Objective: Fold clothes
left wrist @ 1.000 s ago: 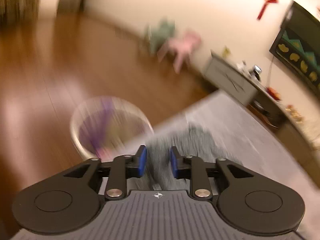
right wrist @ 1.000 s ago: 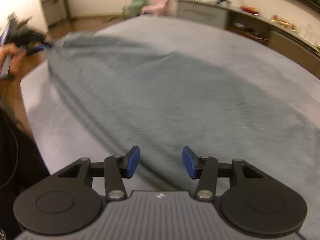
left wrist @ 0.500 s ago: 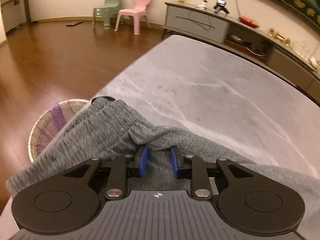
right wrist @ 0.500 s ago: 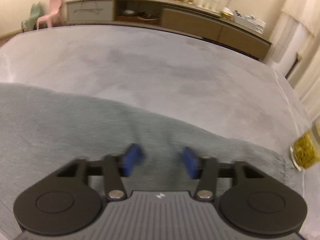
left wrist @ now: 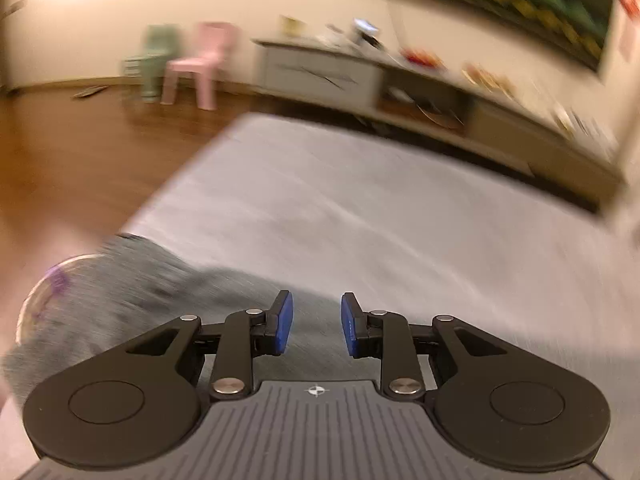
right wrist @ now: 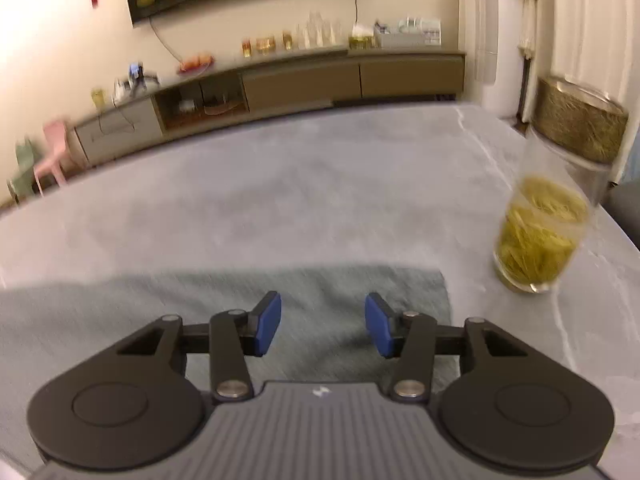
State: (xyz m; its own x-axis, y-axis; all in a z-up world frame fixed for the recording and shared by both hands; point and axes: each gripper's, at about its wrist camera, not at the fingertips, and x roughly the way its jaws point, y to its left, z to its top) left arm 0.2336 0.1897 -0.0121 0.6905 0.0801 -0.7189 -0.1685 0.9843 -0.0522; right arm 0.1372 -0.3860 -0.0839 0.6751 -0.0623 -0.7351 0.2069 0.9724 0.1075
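Observation:
A grey garment lies spread on the grey table. In the left wrist view its left end hangs over the table's left edge. My left gripper is open and empty just above the cloth. My right gripper is open and empty above the garment's right end, whose straight edge lies near the fingers. Both views are blurred by motion.
A glass of yellow-green tea stands on the table right of the garment. A round basket sits on the wooden floor at the table's left. A long sideboard, two small chairs and a bin stand beyond.
My left gripper has opened and let go of the garment, which now lies lower on the table. My right gripper swung right, from the garment's middle to its right end near the glass.

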